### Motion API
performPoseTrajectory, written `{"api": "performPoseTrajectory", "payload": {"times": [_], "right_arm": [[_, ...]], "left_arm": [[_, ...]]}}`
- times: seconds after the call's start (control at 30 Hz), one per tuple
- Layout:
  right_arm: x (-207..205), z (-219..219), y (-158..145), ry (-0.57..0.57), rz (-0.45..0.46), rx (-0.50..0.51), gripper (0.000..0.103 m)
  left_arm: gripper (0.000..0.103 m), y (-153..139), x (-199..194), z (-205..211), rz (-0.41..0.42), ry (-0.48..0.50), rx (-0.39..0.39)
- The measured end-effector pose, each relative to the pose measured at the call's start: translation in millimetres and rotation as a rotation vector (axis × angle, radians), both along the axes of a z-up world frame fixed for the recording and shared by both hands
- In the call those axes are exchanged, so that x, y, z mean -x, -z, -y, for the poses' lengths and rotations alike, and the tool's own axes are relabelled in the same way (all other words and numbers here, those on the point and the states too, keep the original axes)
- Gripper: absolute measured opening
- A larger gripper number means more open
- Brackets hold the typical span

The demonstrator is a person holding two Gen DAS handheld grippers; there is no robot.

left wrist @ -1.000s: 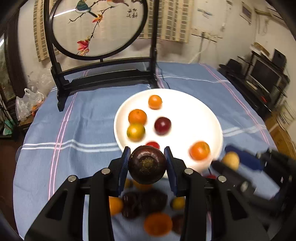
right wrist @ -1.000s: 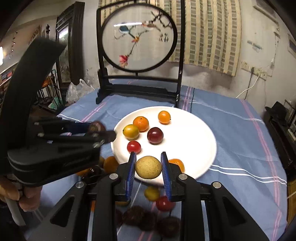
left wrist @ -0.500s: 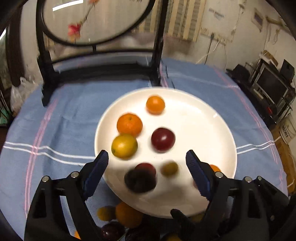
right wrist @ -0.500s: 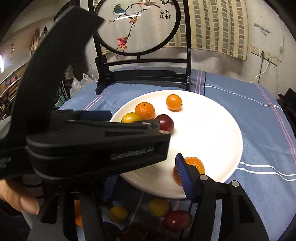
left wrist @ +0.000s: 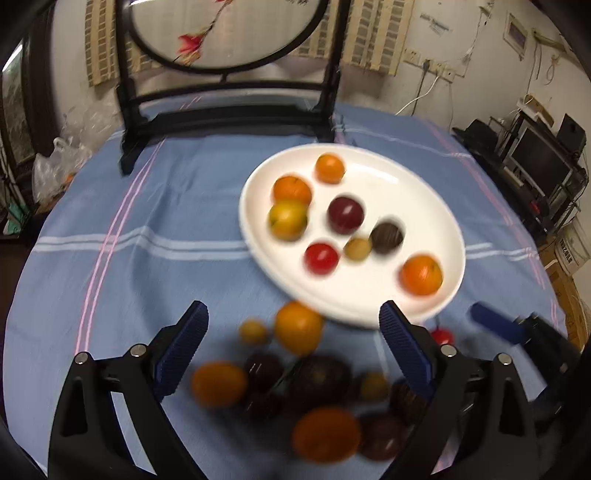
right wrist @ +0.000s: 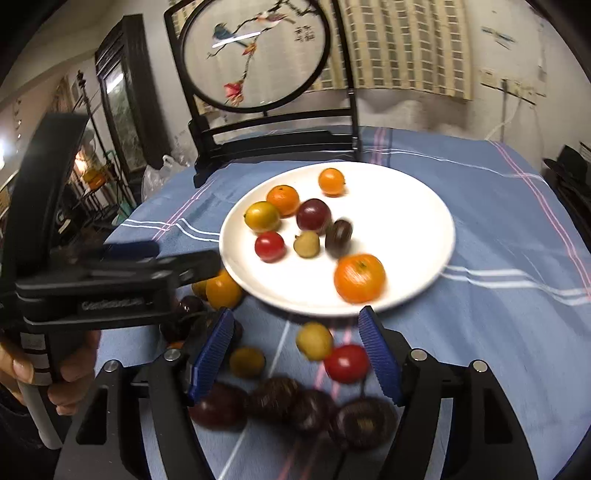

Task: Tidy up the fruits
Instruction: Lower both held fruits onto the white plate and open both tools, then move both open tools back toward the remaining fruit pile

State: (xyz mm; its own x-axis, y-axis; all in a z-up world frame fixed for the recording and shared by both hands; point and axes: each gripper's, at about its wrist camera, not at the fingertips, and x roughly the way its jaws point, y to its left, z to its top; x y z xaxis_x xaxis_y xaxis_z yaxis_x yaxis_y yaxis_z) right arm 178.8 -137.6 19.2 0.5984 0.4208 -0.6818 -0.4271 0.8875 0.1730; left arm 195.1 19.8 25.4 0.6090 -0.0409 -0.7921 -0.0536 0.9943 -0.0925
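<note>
Dark fruit now beside yellow fruit

We look from left wrist camera down along left gripper, tilted steeply over blue striped tablecloth, close to loose fruit. Right wrist camera sits to its right, facing same way past right gripper. Both views share white plate and round embroidered screen behind. Our right view catches left gripper at left edge.

Dim room — pale wall, round embroidered screen behind.
</note>
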Motion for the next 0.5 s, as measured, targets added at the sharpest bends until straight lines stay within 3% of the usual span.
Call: {"api": "performPoseTrajectory", "payload": {"times": [0.17, 0.33, 0.5], "right_arm": [[17.2, 12.5, 9.4, 0.028, -0.049, -0.051, 0.072], [38.5, 11.0, 13.8, 0.016, -0.035, -0.019, 0.072], [50.3, 17.2, 19.8, 0.023, -0.067, -0.006, 0.072]], "left_arm": [[0.094, 13.1, 29.8, -15.7, -0.015, -0.028, 0.015], [0.094, 28.1, 55.4, -33.4, -0.043, -0.063, 0.055], [0.094, 32.7, 70.1, -39.2, -0.031, -0.070, 0.016]]}}
